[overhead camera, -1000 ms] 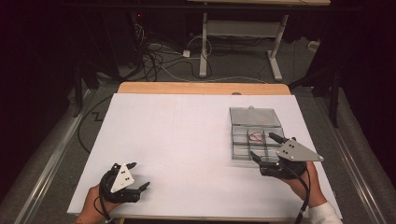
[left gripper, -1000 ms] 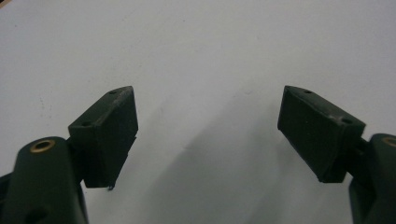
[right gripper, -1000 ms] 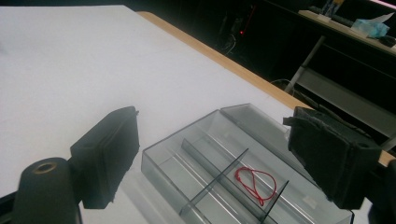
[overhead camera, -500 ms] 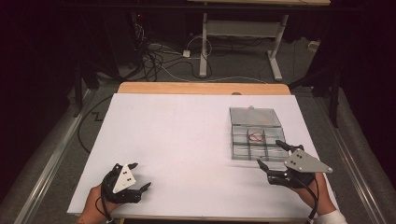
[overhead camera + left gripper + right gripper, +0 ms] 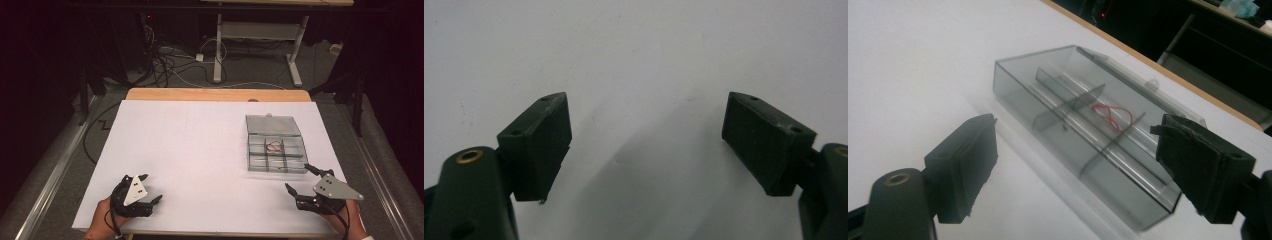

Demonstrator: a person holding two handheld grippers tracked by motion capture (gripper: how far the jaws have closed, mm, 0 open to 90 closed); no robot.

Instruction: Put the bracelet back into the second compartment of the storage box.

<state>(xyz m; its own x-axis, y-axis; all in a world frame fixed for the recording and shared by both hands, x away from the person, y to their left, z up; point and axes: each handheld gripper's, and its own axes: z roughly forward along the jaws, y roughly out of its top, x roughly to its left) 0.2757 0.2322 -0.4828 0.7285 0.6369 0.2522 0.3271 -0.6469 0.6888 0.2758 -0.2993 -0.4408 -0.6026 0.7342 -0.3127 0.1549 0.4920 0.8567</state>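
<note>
A clear grey plastic compartment box (image 5: 275, 150) lies open on the white table (image 5: 200, 145) at the right, its lid (image 5: 272, 125) folded back. A red rubber band (image 5: 273, 146) lies in a middle compartment of the far row; the right gripper view shows the box (image 5: 1048, 87) and the band (image 5: 1110, 114) close ahead. My right gripper (image 5: 300, 181) is open, near the front right edge, just short of the box. My left gripper (image 5: 148, 189) is open at the front left, over bare table, its jaws wide apart in the left gripper view (image 5: 646, 132).
A wooden table edge (image 5: 215, 94) runs along the far side of the white sheet. Beyond it, cables (image 5: 170, 57) lie on the floor beside a white desk frame (image 5: 255, 35). Metal rails (image 5: 50, 175) flank the table on both sides.
My right gripper has pulled back from the box's front edge towards the table's near right corner. The left gripper has barely moved.
</note>
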